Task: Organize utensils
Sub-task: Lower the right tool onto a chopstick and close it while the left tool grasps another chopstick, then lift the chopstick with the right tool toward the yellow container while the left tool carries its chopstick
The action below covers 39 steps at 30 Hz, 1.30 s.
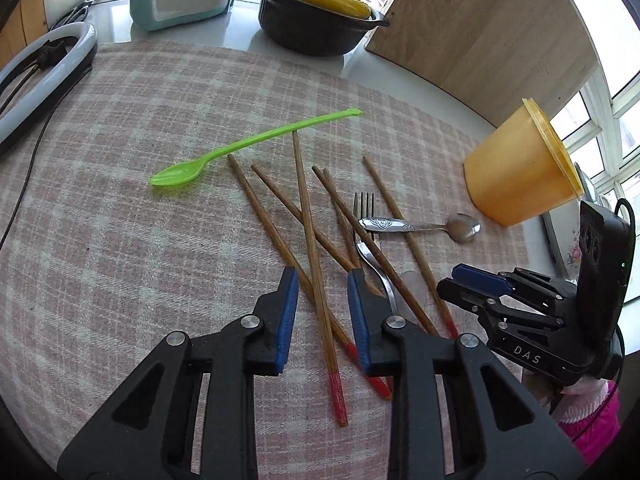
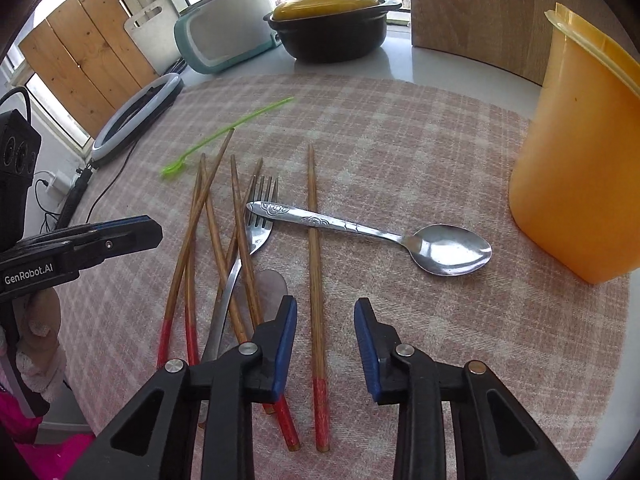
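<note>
— Chopsticks (image 1: 308, 216) everywhere, red-tipped ones, crossed in a loose heap on the checked cloth (image 1: 120, 240). Where is each gripper?

— In the left wrist view the left gripper (image 1: 322, 276) sits at six o'clock, low over the heap, jaws apart with one long chopstick running up between them. Nothing is pinched. The right gripper (image 1: 456, 280) shows at four o'clock from the side, so from there I cannot tell its gap.

— And from its own camera?

— The right gripper (image 2: 325, 306) has its jaws apart too, straddling a single chopstick (image 2: 314, 264) that lies straight toward twelve o'clock, apart from the rest. The pads do not touch it.

— What else lies in the pile?

— A metal fork (image 2: 256, 228) tangled among the sticks, and a metal spoon (image 2: 372, 232) whose handle lies over that single chopstick and the fork's tines, bowl pointing to three o'clock. A green plastic spoon (image 1: 248, 148) lies at eleven o'clock of the heap, one chopstick tip touching its handle.

— The cup?

— An orange tub (image 2: 576, 168) stands upright at two o'clock on the cloth's edge, well apart from the sticks. Behind, at twelve o'clock, a black pot with a yellow lid (image 2: 332, 20).
</note>
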Each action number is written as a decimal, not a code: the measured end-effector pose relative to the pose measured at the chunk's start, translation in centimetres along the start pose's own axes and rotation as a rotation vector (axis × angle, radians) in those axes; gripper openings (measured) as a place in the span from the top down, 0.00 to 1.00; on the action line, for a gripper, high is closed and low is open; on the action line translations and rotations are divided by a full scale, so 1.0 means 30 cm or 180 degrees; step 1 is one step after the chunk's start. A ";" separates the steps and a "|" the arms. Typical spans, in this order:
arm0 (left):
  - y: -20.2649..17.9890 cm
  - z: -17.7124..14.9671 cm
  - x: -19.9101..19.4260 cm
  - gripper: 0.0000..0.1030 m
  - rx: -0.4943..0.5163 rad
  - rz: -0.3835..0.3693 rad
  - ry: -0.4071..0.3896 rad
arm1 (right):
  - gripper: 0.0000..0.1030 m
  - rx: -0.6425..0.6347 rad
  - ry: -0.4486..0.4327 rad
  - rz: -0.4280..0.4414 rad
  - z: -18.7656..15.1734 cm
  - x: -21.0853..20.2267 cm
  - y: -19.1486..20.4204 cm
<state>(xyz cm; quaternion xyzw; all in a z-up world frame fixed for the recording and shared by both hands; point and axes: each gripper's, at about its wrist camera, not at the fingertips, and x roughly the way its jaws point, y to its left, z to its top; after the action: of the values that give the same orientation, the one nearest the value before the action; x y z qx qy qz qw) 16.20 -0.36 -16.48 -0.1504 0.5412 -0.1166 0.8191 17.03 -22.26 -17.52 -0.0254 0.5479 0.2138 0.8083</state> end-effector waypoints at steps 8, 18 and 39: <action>-0.006 0.040 0.060 0.80 0.0030 0.0103 0.0044 | 0.72 -0.0116 0.0052 -0.0067 0.030 0.040 0.025; -0.010 0.047 0.109 0.84 0.0042 0.0130 0.0133 | 0.78 -0.0276 0.0155 -0.0247 0.053 0.074 0.046; -0.001 0.043 0.075 0.96 -0.0030 0.0136 0.0028 | 0.96 -0.0168 0.0185 -0.0061 0.050 0.055 0.017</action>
<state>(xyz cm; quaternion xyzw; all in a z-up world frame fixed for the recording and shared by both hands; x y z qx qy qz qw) 18.25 -1.03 -17.92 -0.1422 0.5485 -0.0972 0.8182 18.66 -20.86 -18.32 -0.0582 0.5651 0.2196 0.7931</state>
